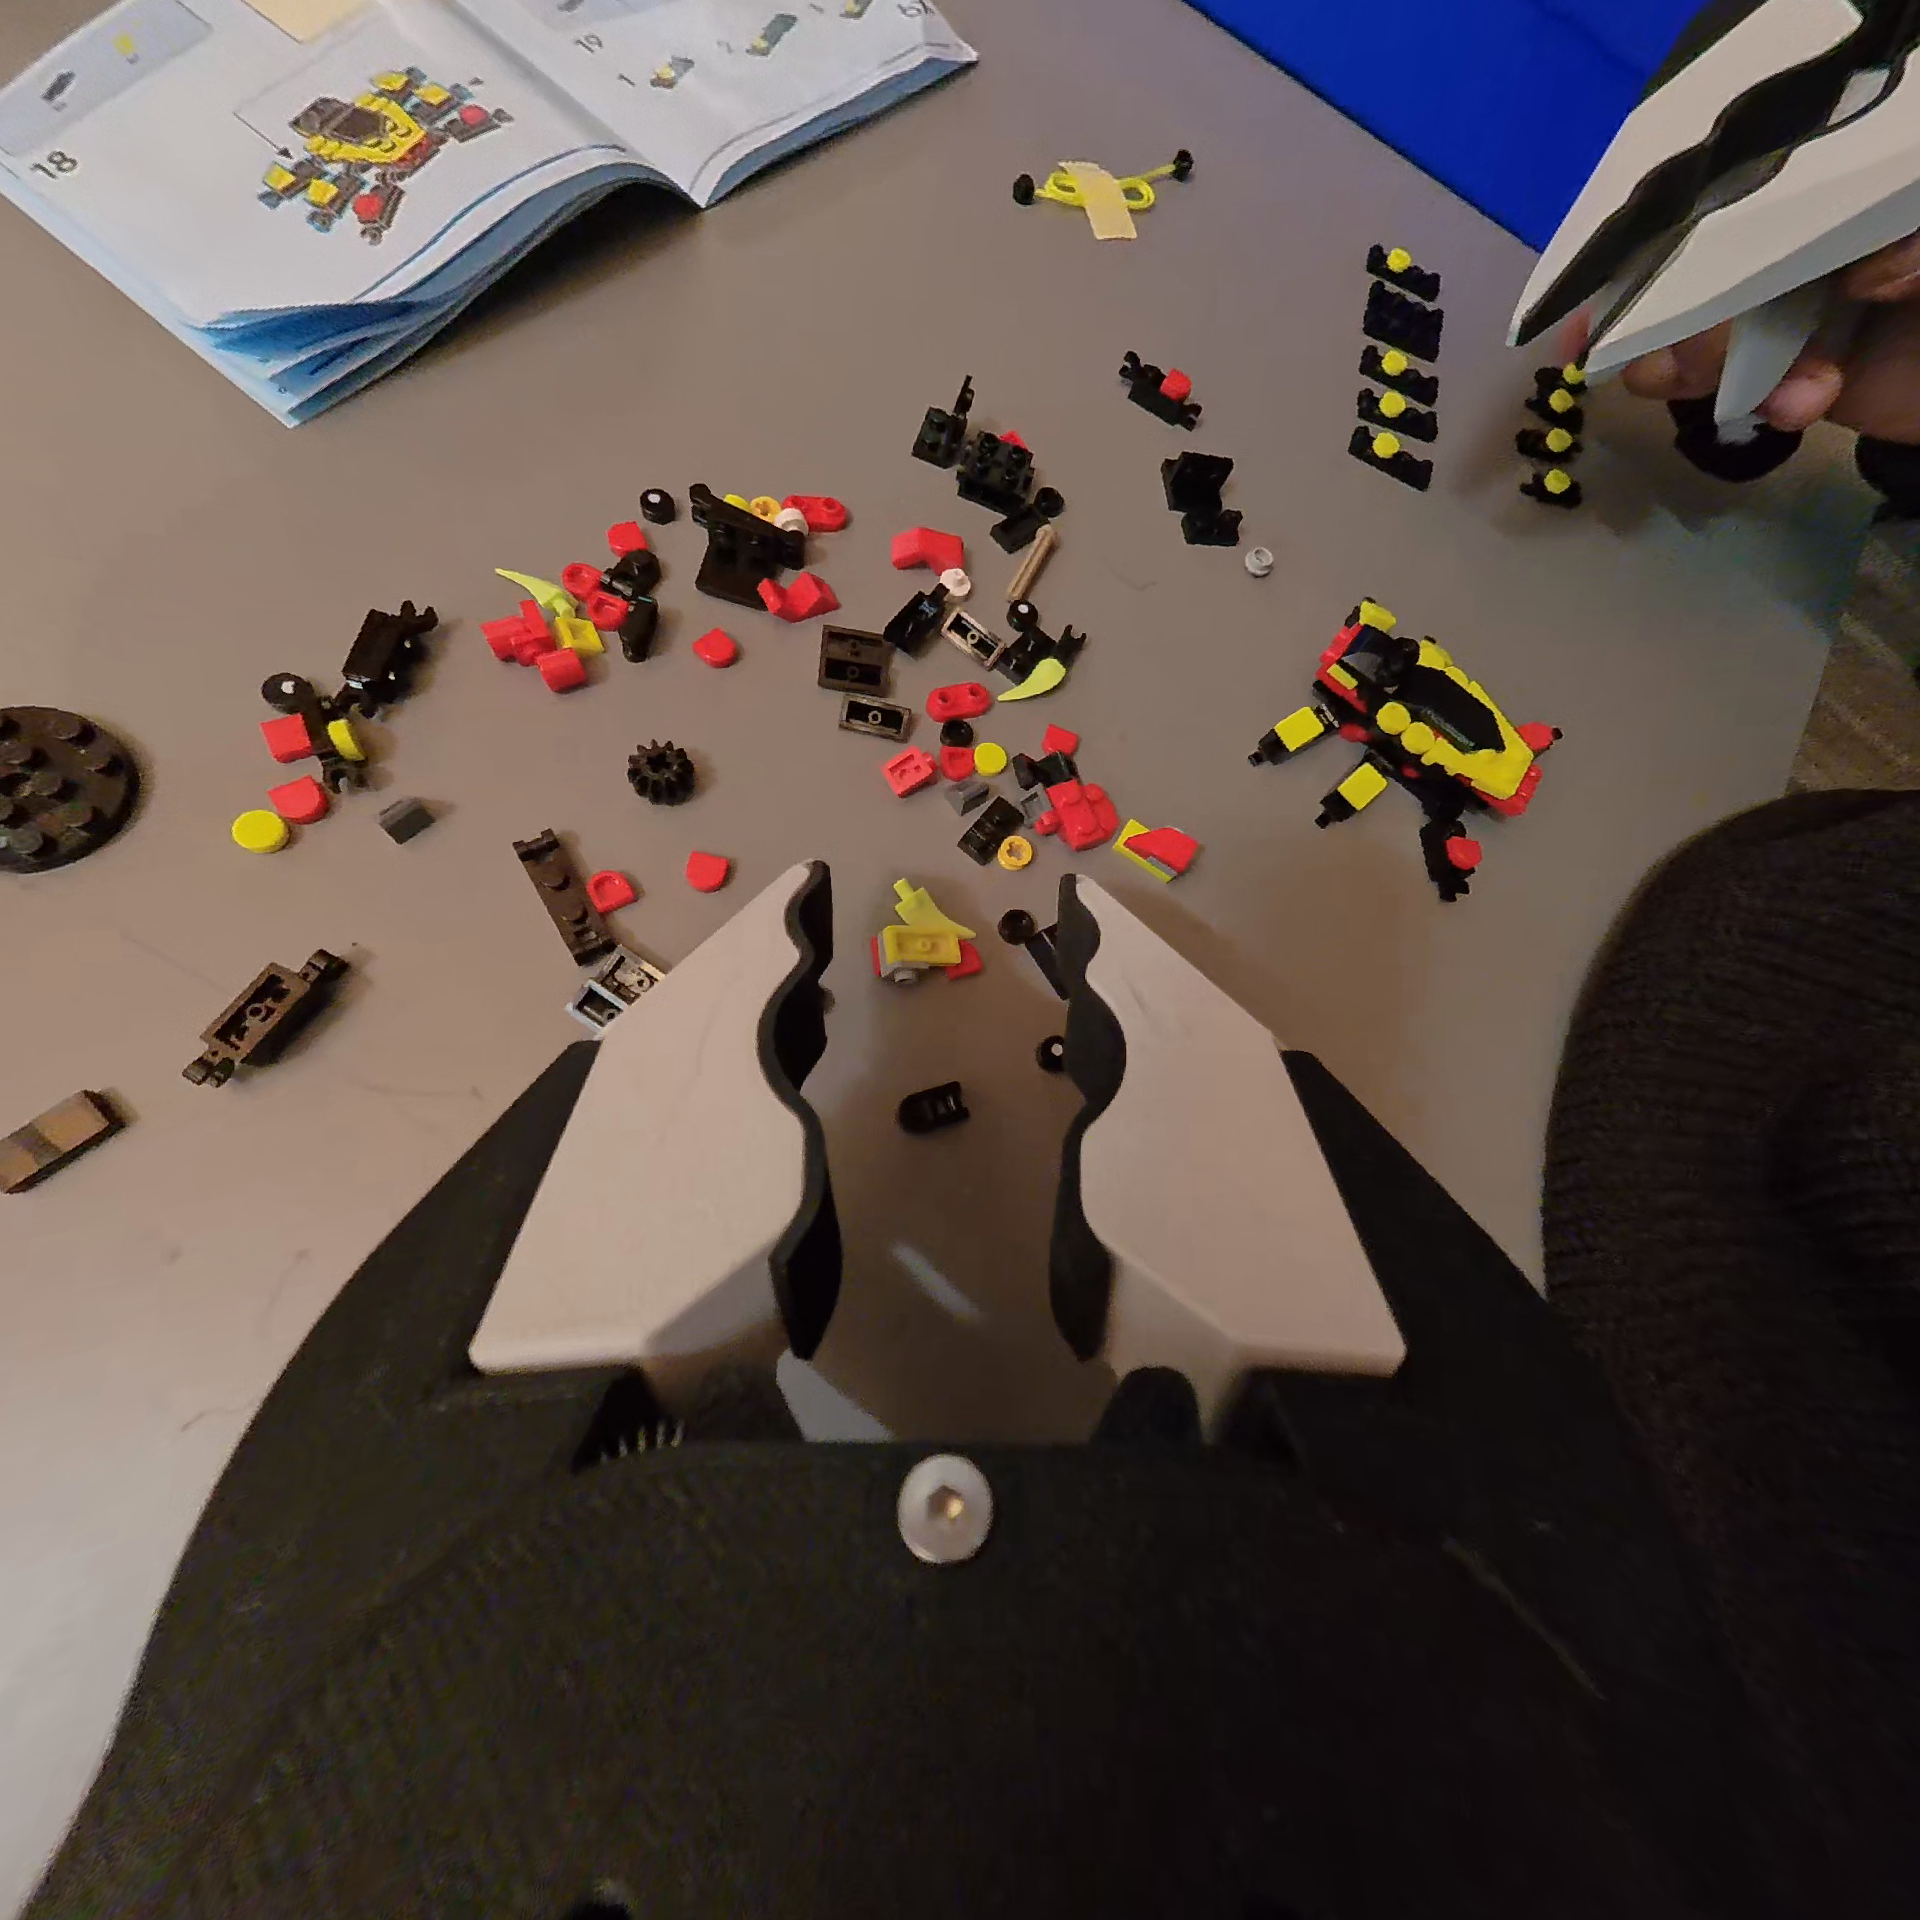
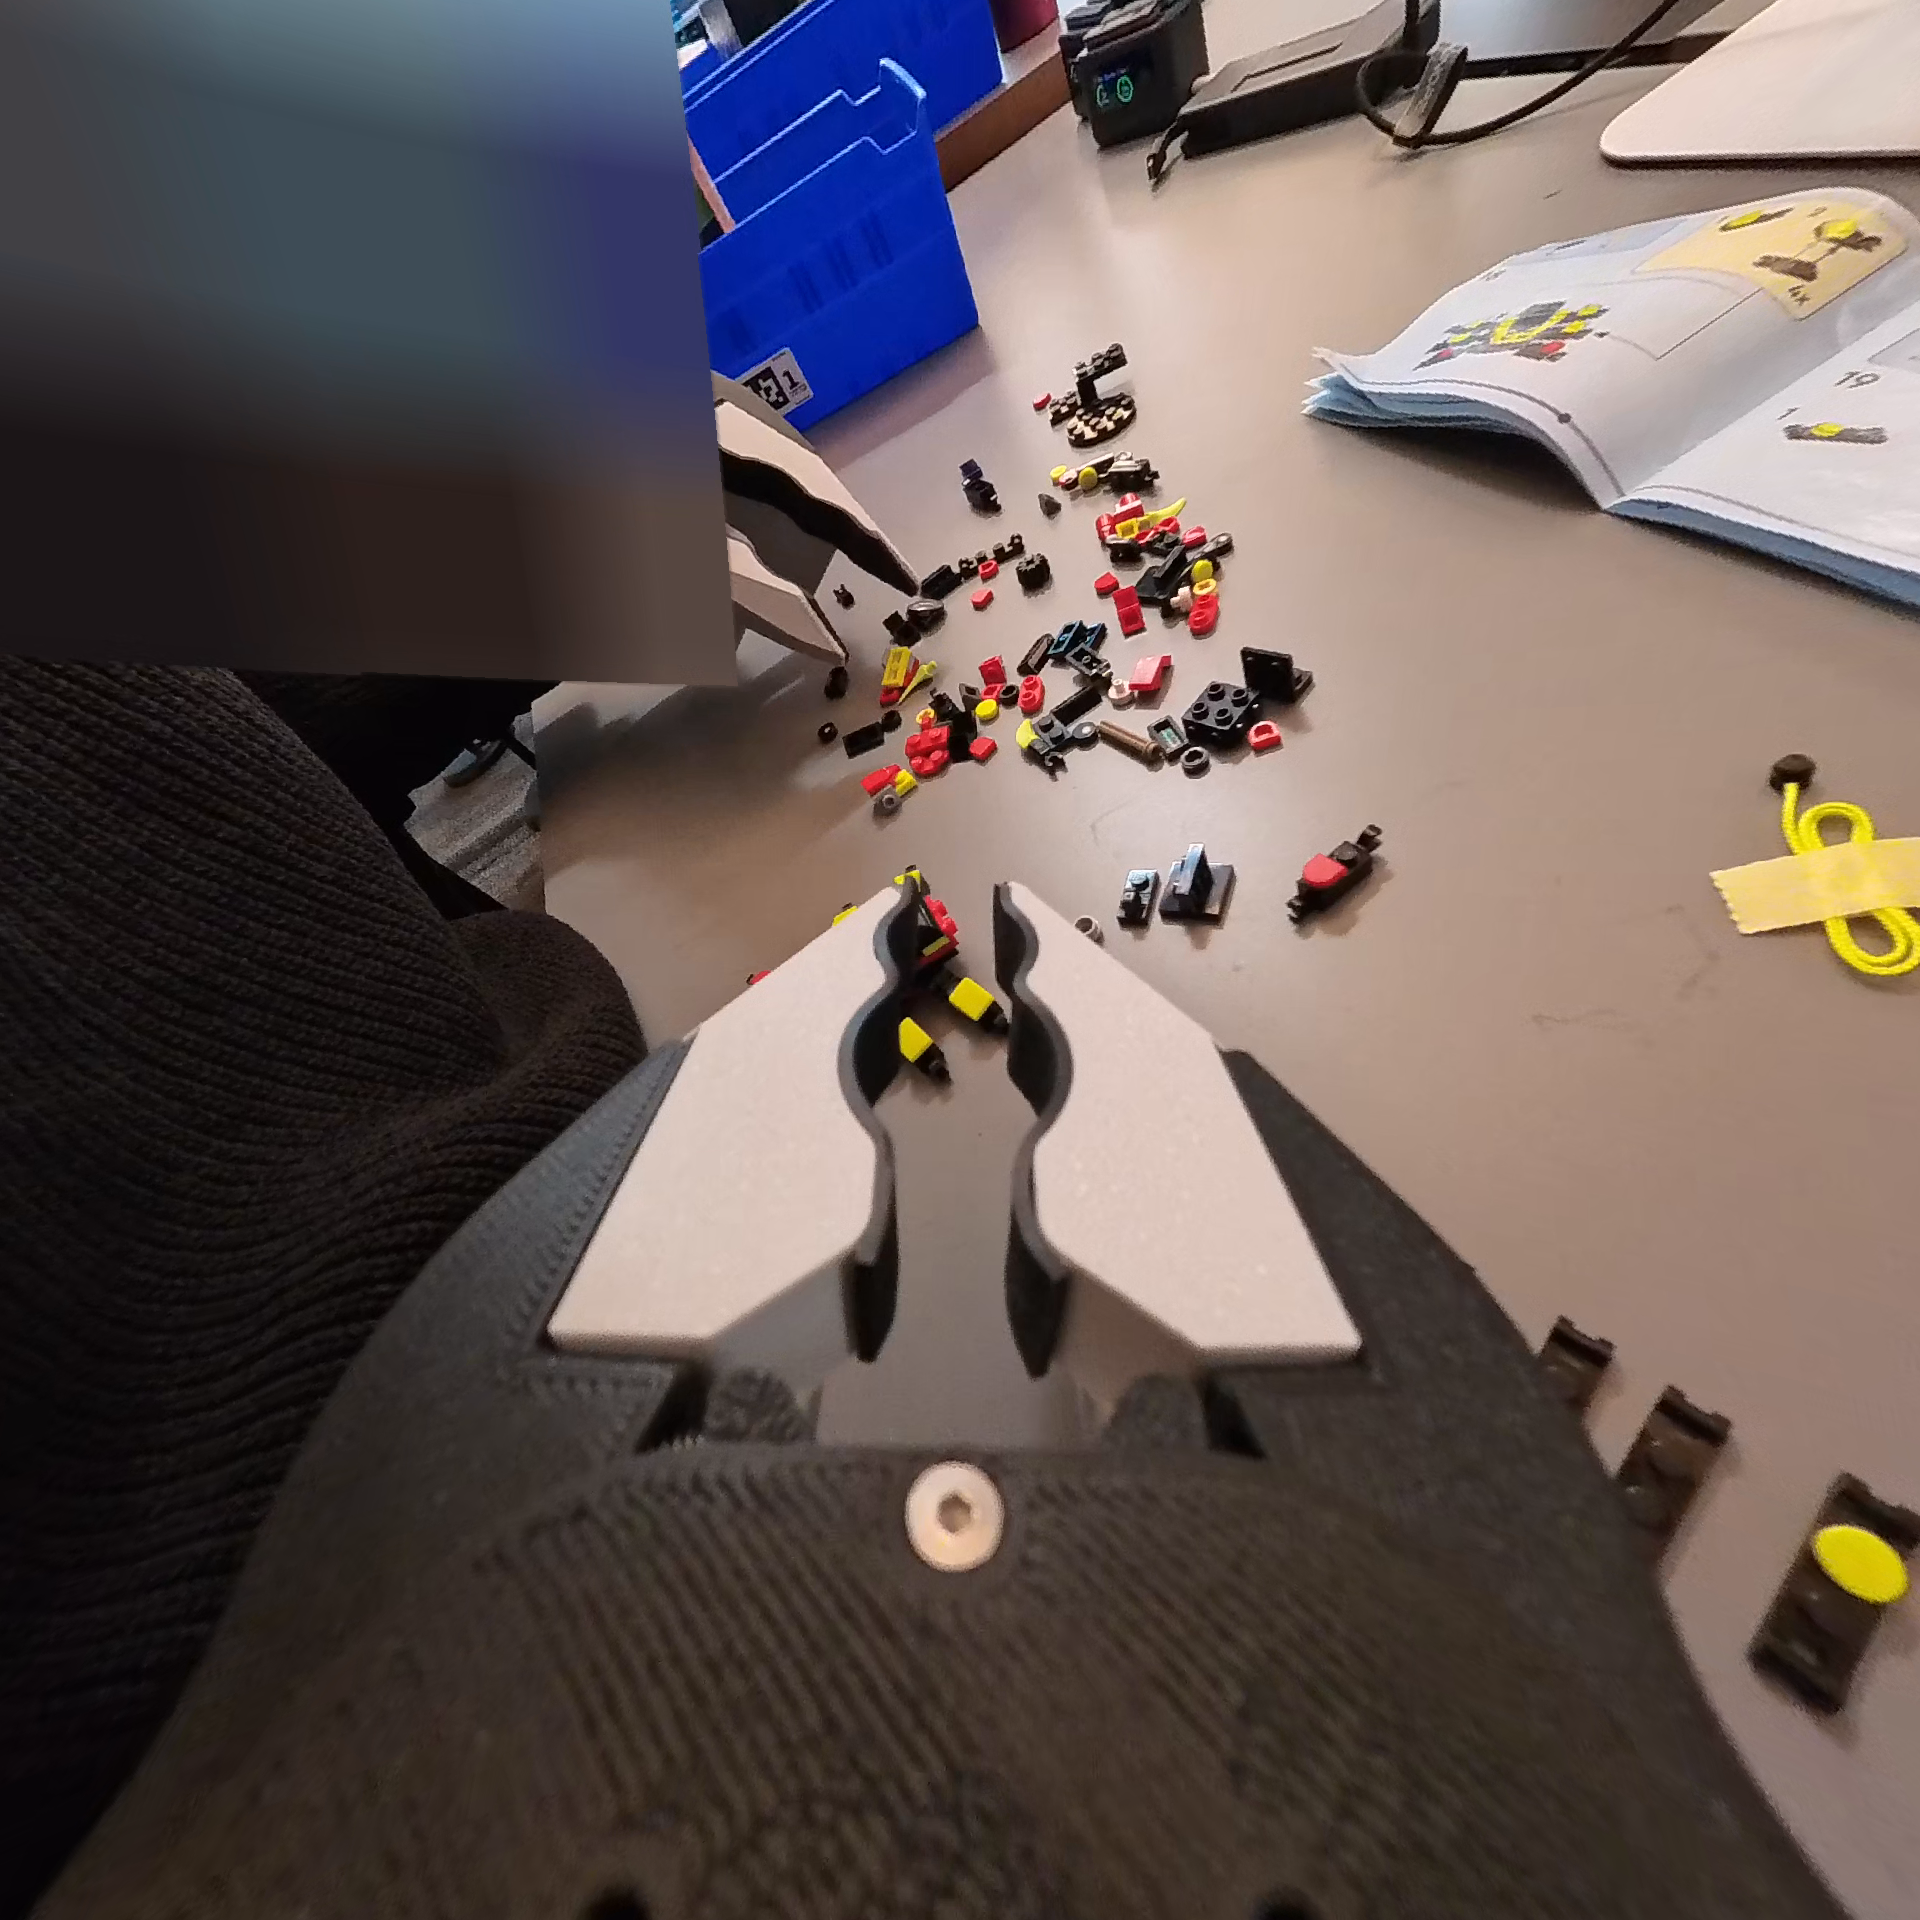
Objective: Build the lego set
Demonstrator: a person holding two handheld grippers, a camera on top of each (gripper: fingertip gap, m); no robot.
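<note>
Mid-build. Left hand-held gripper (image 1: 945, 894) wide above loose bricks (image 1: 925, 945) on bench (image 1: 1039, 312); right hand-held gripper (image 2: 951, 899) narrow, empty, over half-built model (image 1: 1413, 727). Next: pick piece, check booklet (image 1: 416, 156).

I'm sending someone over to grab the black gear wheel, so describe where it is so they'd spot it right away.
Start at the open booklet and come down the grey table into the scattered pieces. The gear lies alone in a bare patch, right of the big round black plate. It is the only small black disc with teeth around its rim.
</note>
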